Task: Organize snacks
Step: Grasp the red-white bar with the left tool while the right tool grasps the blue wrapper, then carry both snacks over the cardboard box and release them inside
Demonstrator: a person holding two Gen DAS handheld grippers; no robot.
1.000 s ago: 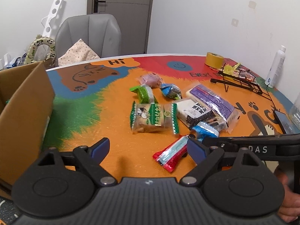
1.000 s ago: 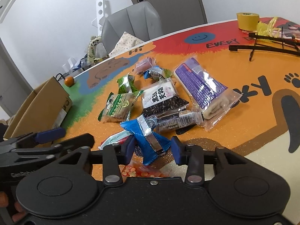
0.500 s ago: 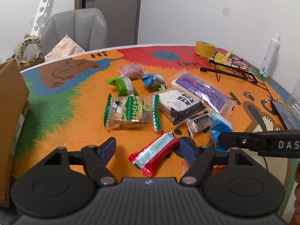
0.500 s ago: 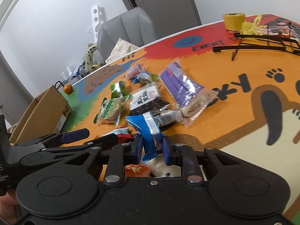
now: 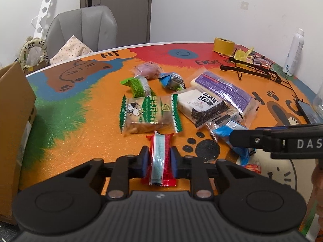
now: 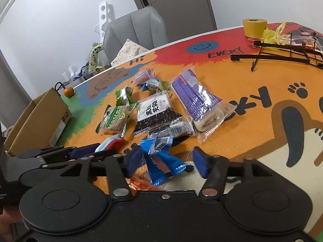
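Observation:
My left gripper (image 5: 159, 159) is shut on a red and pale-blue snack packet (image 5: 160, 153) low over the orange table mat (image 5: 80, 141). My right gripper (image 6: 166, 160) has its jaws opening; a blue snack packet (image 6: 161, 161) sits loose between the pads, with a gap to the right pad. In the left wrist view the blue packet (image 5: 224, 130) pokes out beside the right gripper's dark finger. Beyond lie a green biscuit packet (image 5: 147, 115), a black-and-white packet (image 5: 201, 104) and a long purple packet (image 5: 224, 90).
An open cardboard box (image 5: 14, 121) stands at the table's left edge. Small pink (image 5: 147, 69), green (image 5: 138, 85) and blue-green (image 5: 171, 80) packets lie further back. A yellow tape roll (image 5: 224, 45), black wire rack (image 5: 252, 70), white bottle (image 5: 293, 52) and phone (image 5: 308, 111) occupy the right.
My left gripper slid over the red packet and closed on it. My right gripper, shut on the blue packet before, has spread its pads and the packet now sits free between them.

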